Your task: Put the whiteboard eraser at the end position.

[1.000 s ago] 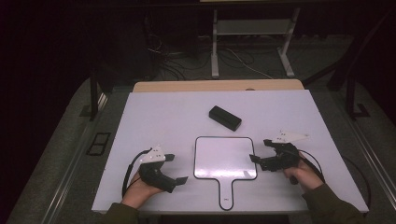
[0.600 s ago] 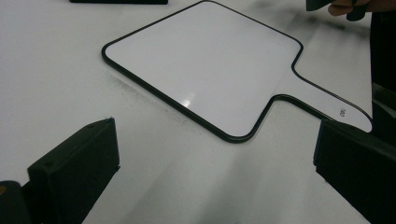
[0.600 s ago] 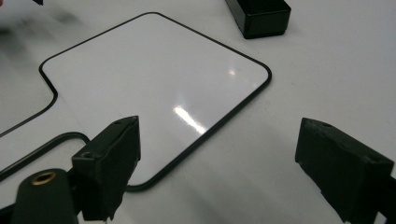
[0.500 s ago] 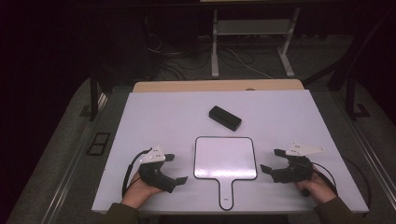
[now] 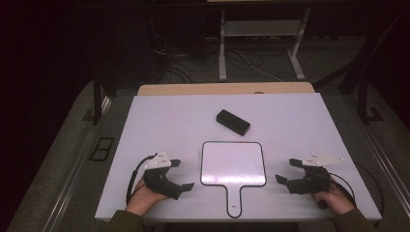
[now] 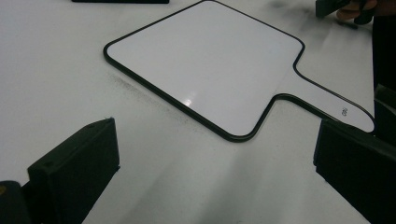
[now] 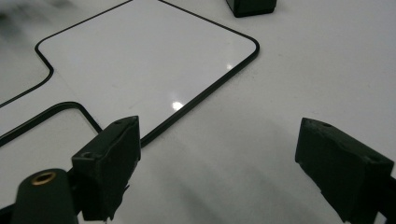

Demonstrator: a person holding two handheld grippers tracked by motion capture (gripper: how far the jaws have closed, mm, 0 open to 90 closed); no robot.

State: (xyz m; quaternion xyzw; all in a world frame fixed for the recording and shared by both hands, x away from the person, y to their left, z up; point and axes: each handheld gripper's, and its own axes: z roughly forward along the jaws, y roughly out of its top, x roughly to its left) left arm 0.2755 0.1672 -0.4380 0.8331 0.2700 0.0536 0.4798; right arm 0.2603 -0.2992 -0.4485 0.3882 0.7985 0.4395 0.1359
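A white paddle-shaped board [image 5: 233, 163] with a black rim lies flat in the middle of the table, its handle toward the front edge. It also appears in the left gripper view [image 6: 205, 70] and the right gripper view [image 7: 140, 60]. My left gripper [image 5: 183, 174] rests low at the board's left, jaws wide apart with only bare table between them [image 6: 217, 158]. My right gripper [image 5: 286, 170] sits to the board's right, also open and holding nothing [image 7: 219, 158]. Neither gripper touches the board.
A small black block [image 5: 232, 122] lies behind the board, also seen at the top of the right gripper view [image 7: 251, 6]. The white table [image 5: 159, 121] ends close in front of both hands. A metal stand and cables are on the floor beyond.
My right gripper has drawn back from the board's right edge toward the front right corner and sunk lower. The left gripper, board and block have not moved.
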